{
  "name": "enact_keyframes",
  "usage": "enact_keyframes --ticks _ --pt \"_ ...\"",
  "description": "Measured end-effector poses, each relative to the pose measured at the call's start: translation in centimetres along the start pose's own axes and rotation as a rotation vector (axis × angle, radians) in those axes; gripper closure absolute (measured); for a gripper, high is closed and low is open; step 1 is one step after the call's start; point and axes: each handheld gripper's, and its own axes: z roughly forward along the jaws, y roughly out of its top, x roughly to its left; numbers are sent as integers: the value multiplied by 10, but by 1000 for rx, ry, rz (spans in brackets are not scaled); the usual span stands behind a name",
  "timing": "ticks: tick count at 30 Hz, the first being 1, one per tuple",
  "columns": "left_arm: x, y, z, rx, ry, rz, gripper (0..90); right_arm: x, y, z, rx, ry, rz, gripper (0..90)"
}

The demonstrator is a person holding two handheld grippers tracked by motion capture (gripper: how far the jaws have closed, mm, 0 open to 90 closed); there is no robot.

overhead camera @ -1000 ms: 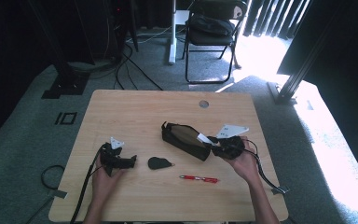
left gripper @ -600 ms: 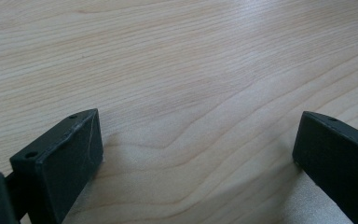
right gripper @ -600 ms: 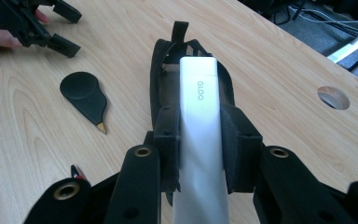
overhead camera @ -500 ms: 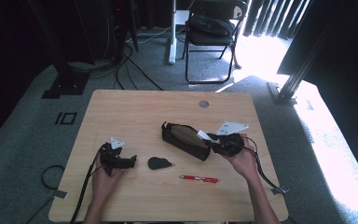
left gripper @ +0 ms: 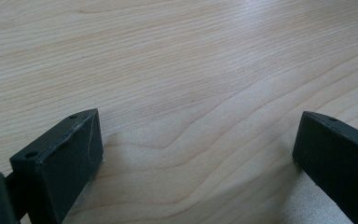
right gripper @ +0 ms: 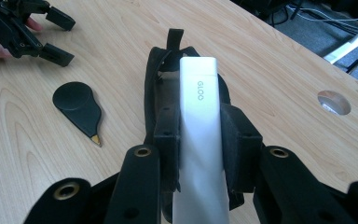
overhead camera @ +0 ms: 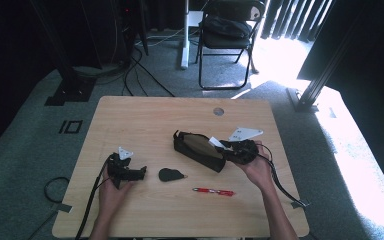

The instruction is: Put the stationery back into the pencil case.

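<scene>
My right gripper (right gripper: 198,126) is shut on a white glue stick (right gripper: 198,140) marked GLOO, whose far end points into an open black pouch (right gripper: 154,93). In the high view the pouch (overhead camera: 197,150) lies right of the table's middle, and the right gripper (overhead camera: 221,147) meets its right end with the glue stick (overhead camera: 215,143) over the opening. My left gripper (overhead camera: 139,172) rests on the table at the front left. Its jaws stand wide apart, and my left gripper (left gripper: 198,135) has only bare wood between them.
A flat black teardrop-shaped piece (overhead camera: 171,174) lies between the two grippers. A red pen (overhead camera: 214,191) lies near the front edge. The wooden table (overhead camera: 145,120) has a round cable hole (overhead camera: 218,111) at the back. A chair (overhead camera: 227,30) stands beyond it.
</scene>
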Motion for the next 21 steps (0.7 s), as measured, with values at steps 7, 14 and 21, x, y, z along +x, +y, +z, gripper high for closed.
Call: enact_keyframes --ticks 7,14,21 --pt "0 0 0 1 0 2 19 -2 1 4 2 -4 7 699" --pt "0 0 0 -1 0 -1 19 -2 5 9 0 -8 1 699" --pt "0 0 0 -1 0 -1 19 -3 8 16 3 -5 -4 699"
